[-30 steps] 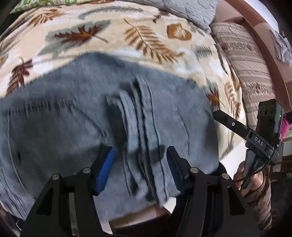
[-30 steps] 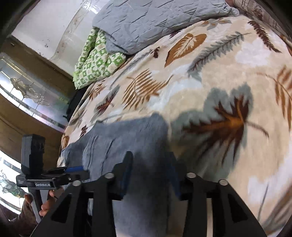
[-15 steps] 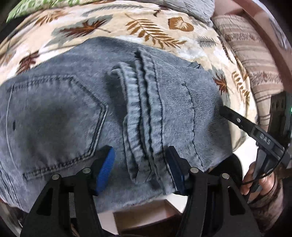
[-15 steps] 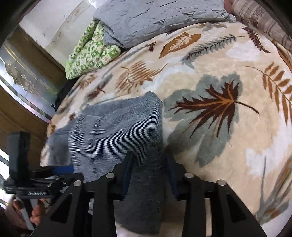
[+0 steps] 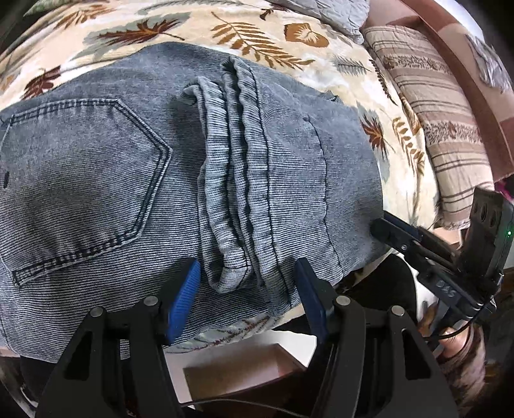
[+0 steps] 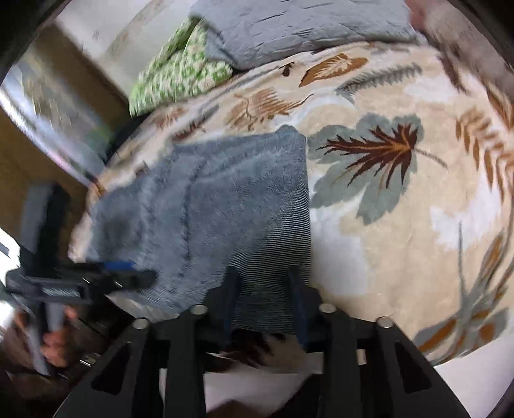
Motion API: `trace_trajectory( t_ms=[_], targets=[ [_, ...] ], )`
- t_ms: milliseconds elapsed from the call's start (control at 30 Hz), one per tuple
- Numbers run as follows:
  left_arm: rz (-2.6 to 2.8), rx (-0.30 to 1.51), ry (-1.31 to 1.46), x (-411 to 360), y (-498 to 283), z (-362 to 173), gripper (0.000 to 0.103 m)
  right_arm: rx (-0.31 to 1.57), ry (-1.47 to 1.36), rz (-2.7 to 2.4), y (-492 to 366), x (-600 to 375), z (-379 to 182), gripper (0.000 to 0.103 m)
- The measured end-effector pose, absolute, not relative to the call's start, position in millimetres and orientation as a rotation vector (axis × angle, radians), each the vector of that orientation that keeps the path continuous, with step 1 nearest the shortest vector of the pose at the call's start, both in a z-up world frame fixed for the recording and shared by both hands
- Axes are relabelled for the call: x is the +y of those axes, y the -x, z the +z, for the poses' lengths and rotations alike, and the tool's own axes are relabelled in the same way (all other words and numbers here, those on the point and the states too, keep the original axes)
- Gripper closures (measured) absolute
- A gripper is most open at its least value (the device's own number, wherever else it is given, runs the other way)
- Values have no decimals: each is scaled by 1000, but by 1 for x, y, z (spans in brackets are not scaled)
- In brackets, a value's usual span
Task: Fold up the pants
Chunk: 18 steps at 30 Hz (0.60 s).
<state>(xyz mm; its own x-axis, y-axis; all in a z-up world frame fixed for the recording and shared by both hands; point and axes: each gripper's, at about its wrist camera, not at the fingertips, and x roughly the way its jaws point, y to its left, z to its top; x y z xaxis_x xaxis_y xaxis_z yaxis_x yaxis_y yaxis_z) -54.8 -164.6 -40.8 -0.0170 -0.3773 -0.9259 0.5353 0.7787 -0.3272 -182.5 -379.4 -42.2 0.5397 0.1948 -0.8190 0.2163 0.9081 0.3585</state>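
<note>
While both hand-held tools pointed steeply down at a bed, the scene read as follows.

Pants: grey-blue denim pants lay folded on a leaf-patterned blanket, near the bed's front edge, back pocket facing up, with a bunched ridge of seams running down the middle.

Left gripper: the left gripper hung over the pants' near edge, its blue-padded fingers spread apart, one either side of the bunched ridge. The pads did not press the cloth.

Right gripper: the right gripper sat at the right-hand end of the pants, its jaws having just been closing with a fold of denim between them. The picture was blurred, so I cannot tell whether the pads already pinched the cloth.

Left hand: a hand gripped the left tool's handle at the lower left of the right wrist view, below the bed's edge.

Right hand: only part of a hand and a patterned sleeve showed under the right tool, at the lower right of the left wrist view.

Bedding: a grey quilted pillow and a green-and-white cloth lay at the far end of the bed, well apart from the pants; a striped cushion lay along the side.
</note>
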Motion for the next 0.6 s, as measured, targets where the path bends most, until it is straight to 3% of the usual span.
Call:
trace_trajectory(
  t_ms=[100,233,333,600],
  targets=[
    [-727,1411,-135,-162,54,-39,50,1025,-389,-27,182,-376,-42,76],
    [-742,1405,-65,-154,41,-22,54,973,-479,-28,182,-394,-27,67],
    [-730,1362,-54,-160,24,-8,46,918,-546,-39,167,-414,-18,54],
    [-632,1398,-105,-195,-3,-36,42,945,-560,-42,113,-424,-41,53]
  ],
)
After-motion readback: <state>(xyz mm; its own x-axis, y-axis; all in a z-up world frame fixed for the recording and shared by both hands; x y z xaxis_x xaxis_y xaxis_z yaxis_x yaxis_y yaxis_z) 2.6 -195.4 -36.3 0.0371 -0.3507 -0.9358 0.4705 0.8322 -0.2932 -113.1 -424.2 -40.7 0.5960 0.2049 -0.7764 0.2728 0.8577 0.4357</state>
